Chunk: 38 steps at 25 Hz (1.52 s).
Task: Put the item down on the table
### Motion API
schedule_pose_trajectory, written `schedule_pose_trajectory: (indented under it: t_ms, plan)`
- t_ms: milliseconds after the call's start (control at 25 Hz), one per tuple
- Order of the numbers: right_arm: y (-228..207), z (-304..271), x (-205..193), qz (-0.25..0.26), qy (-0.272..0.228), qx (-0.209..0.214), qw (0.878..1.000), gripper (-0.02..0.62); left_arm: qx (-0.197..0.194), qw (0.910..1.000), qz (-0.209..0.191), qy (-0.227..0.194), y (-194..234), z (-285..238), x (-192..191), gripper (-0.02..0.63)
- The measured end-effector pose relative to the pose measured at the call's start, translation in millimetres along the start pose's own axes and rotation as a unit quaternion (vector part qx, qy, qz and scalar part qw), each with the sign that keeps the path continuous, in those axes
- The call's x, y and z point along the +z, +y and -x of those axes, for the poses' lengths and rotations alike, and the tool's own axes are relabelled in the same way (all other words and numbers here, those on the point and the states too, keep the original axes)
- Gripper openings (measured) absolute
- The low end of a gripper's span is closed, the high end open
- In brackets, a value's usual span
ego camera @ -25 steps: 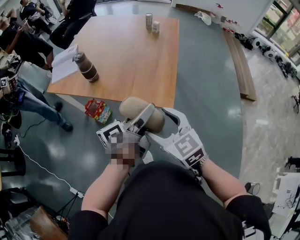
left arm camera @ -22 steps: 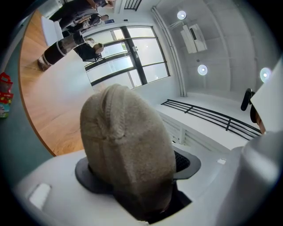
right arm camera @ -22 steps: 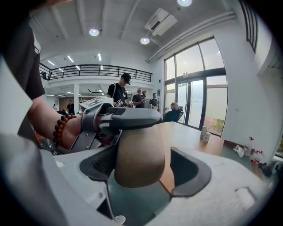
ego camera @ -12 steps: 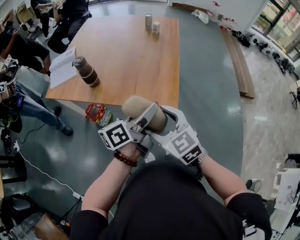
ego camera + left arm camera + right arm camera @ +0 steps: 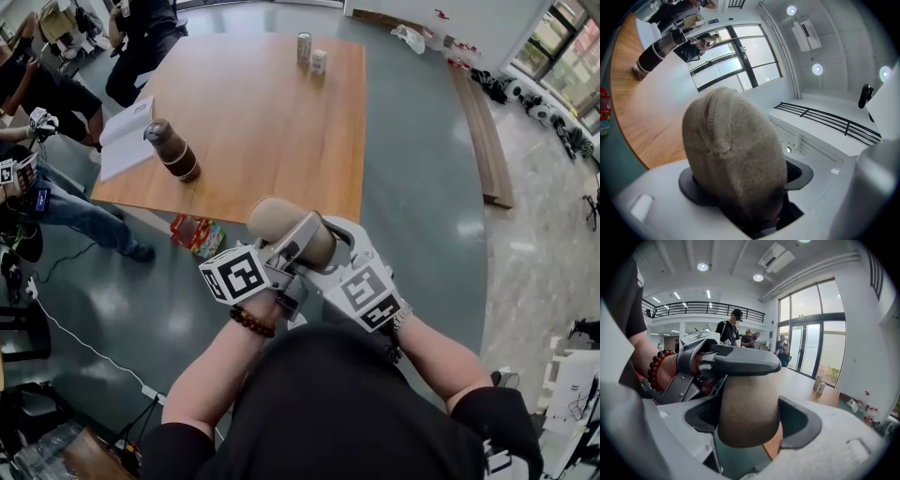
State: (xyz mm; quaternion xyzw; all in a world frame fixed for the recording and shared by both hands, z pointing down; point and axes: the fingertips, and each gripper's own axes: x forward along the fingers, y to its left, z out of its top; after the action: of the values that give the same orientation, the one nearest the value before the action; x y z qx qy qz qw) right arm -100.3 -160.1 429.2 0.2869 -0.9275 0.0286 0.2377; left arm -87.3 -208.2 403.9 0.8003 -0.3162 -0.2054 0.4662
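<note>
Not set down yet. Tan fabric-covered item point(image 5: 272, 217) held in the air between both grippers, over the grey floor point(image 5: 412, 197) and short of the near edge of the wooden table point(image 5: 272, 131). Left gripper point(image 5: 740, 187) clamped wide across its rounded end. Right gripper point(image 5: 747, 413) likewise closed on its body, with pads pressed on both sides. Left to do, by the look of it: carry forward over the tabletop, lower, let go. On the table, 1 dark lidded bottle point(image 5: 172, 150) in a tan sleeve and 2 small cans point(image 5: 304, 49) at the far edge, contents not to be told. Nothing to see inside the item either.
</note>
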Motion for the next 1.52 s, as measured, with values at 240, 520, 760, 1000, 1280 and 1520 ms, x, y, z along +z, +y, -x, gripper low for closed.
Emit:
schedule_pose_trajectory:
  t_ms: [240,520,760,1000,1280,1520]
  plan:
    - [-19,-6,0,-0.009,-0.019,0.015,1.0,0.348,0.019,0.9995,-0.024,0.002,9,-17,9,0.383]
    - [-55,-9,-4,-0.021,-0.034,0.019,0.999,0.344,0.039,0.9987,-0.032,-0.002,21,-39,16,0.446]
    - [-90,-16,-14,-0.03,-0.033,0.024,0.999,0.344,0.07,0.9965,-0.041,-0.019,37,-48,25,0.451]
    - [-133,-30,-22,-0.036,-0.025,0.024,0.999,0.344,0.111,0.9917,-0.055,-0.035,58,-57,36,0.43]
    - [-185,-51,-42,-0.04,-0.002,0.021,0.999,0.344,0.157,0.9829,-0.088,-0.04,75,-74,44,0.344]
    - [-219,-78,-61,-0.049,0.022,0.026,0.998,0.344,0.191,0.9741,-0.116,-0.037,87,-86,45,0.257]
